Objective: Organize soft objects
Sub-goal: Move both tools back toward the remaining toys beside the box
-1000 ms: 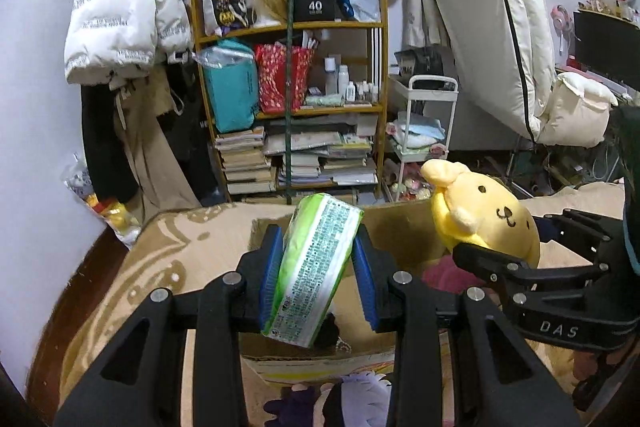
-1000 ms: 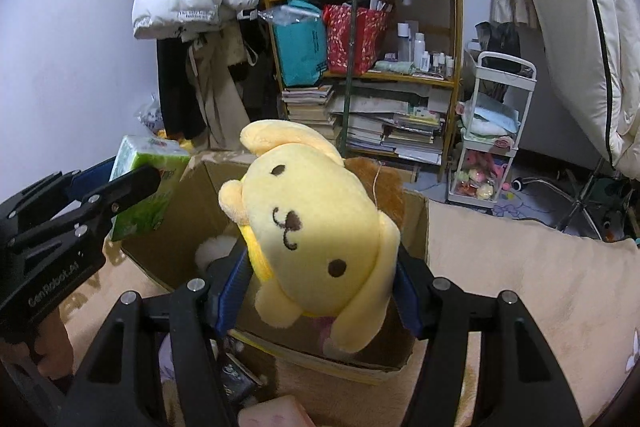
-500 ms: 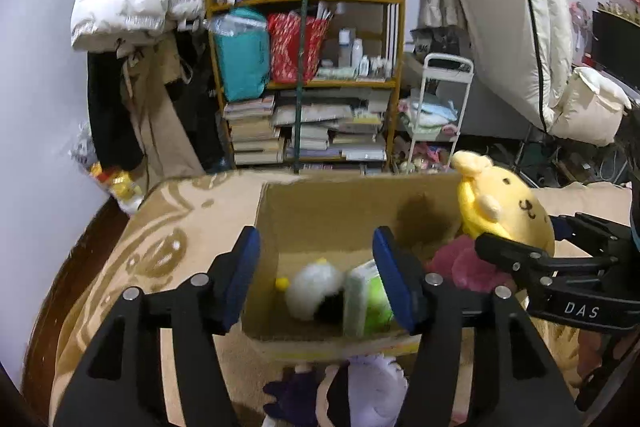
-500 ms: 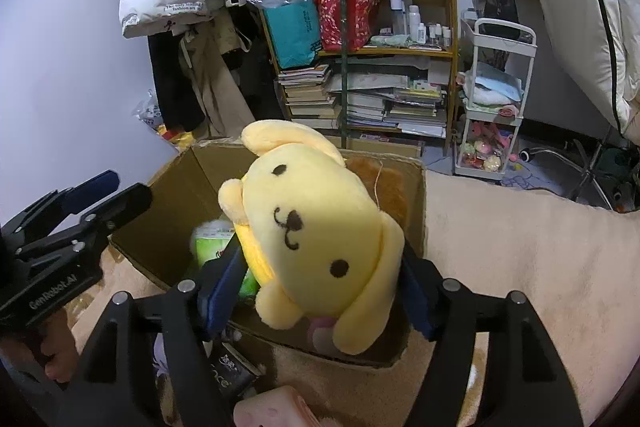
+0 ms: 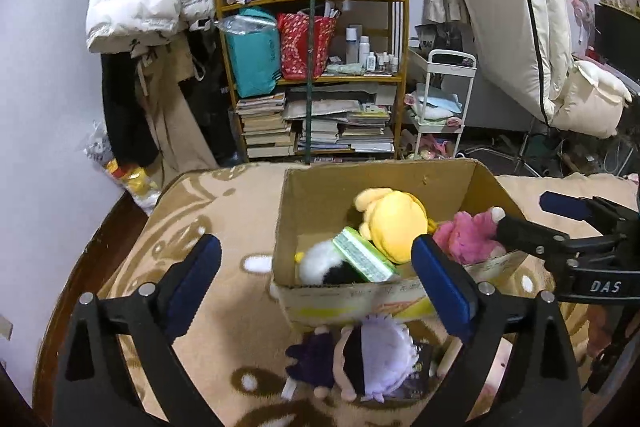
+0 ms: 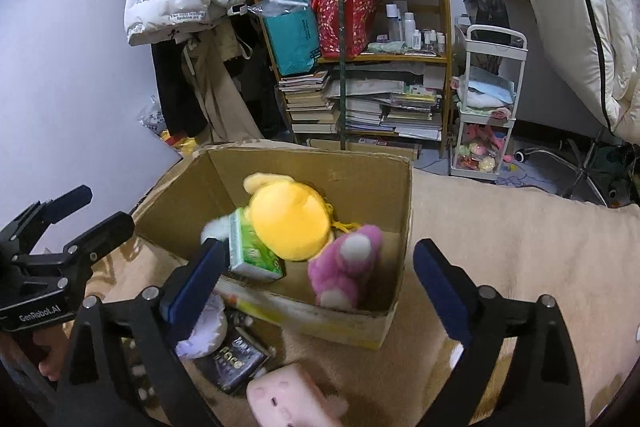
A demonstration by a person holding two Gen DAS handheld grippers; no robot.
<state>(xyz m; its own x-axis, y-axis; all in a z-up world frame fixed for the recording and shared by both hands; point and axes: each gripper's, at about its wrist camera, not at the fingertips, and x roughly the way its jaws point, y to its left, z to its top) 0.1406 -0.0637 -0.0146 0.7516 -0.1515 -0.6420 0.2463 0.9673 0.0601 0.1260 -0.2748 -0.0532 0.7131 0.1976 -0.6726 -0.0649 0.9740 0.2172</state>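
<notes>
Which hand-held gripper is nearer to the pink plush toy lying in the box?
Right. The right hand-held gripper hangs open directly over the pink plush toy at the cardboard box's near right corner. The left hand-held gripper is open farther left, by the green tissue pack.

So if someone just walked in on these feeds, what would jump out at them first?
Probably the bright yellow plush dog lying in the open cardboard box, wedged between a green tissue pack and a pink plush. Next, the two grippers, left and right, both wide open and empty above the box. Then the leftovers on the blanket in front: a purple-and-white plush and a pink block-shaped plush.
</notes>
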